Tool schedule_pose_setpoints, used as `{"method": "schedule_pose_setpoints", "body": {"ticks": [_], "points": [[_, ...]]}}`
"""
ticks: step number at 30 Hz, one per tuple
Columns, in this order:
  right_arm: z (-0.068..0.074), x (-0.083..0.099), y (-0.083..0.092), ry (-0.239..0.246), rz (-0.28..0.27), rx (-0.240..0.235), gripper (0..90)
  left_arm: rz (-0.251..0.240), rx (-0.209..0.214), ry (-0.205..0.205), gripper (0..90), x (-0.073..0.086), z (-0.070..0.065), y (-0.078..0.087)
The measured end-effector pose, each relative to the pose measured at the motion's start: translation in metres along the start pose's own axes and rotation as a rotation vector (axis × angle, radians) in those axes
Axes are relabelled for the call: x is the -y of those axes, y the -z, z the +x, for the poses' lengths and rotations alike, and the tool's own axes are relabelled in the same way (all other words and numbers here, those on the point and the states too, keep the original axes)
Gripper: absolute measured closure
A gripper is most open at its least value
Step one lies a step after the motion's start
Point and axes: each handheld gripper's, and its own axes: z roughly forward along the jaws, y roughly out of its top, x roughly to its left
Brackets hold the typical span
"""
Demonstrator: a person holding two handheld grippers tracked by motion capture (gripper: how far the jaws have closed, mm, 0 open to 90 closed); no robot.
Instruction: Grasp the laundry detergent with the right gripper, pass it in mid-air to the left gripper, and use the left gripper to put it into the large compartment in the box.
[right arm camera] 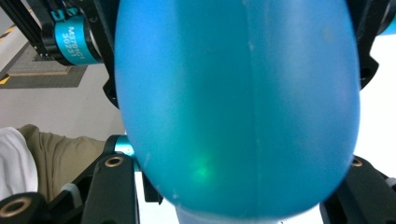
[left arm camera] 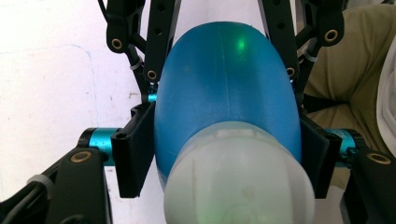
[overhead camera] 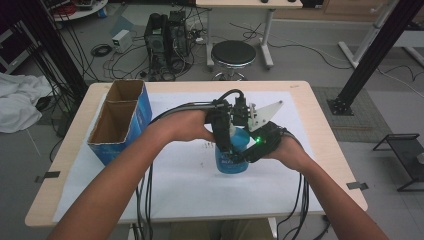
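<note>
Blue bottle (left arm camera: 224, 88), label unreadable, clamped by my left gripper (left arm camera: 224, 154) and right gripper (overhead camera: 250, 145); cardboard box (overhead camera: 120, 120) well left.

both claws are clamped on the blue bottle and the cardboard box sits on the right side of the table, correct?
Not quite: the cardboard box sits on the table's left side, as the high view shows. The rest holds: the left claw and right claw both clamp the blue bottle.

Both forearms reach in from near, converging mid-scene. Left tongs (overhead camera: 223, 142) point down, jaws clamped. Right tongs (overhead camera: 246, 150) come from the right, tilted leftward, jaws clamped too.
</note>
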Motion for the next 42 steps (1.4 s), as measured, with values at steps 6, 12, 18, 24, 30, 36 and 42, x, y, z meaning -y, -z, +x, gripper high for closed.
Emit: {"method": "schedule_pose_setpoints", "body": {"ticks": [6,12,18,24,30,36,42], "points": [[-0.001,0.001,0.000,0.018,0.000,-0.011,43.6,0.009,-0.006,-0.014,37.1,-0.001,-0.001,0.000],[0.000,0.001,0.000,0.017,0.000,-0.014,43.6,0.016,-0.015,-0.023,37.5,-0.002,-0.003,0.000],[0.001,0.001,0.000,0.019,0.003,-0.015,43.4,0.018,-0.026,-0.029,37.7,-0.003,-0.005,0.000],[0.003,-0.001,0.006,0.037,-0.007,0.011,27.0,0.018,-0.022,-0.027,37.9,-0.004,-0.005,0.007],[0.006,0.010,0.027,-0.010,0.052,0.062,21.2,0.016,-0.016,-0.006,37.9,0.006,-0.001,0.014],[0.005,0.021,0.046,-0.076,0.095,0.152,21.2,0.037,-0.032,0.023,37.8,0.018,0.003,0.018],[-0.002,0.030,0.062,-0.133,0.170,0.230,21.2,0.029,-0.049,0.056,37.8,0.029,0.007,0.022]]}}
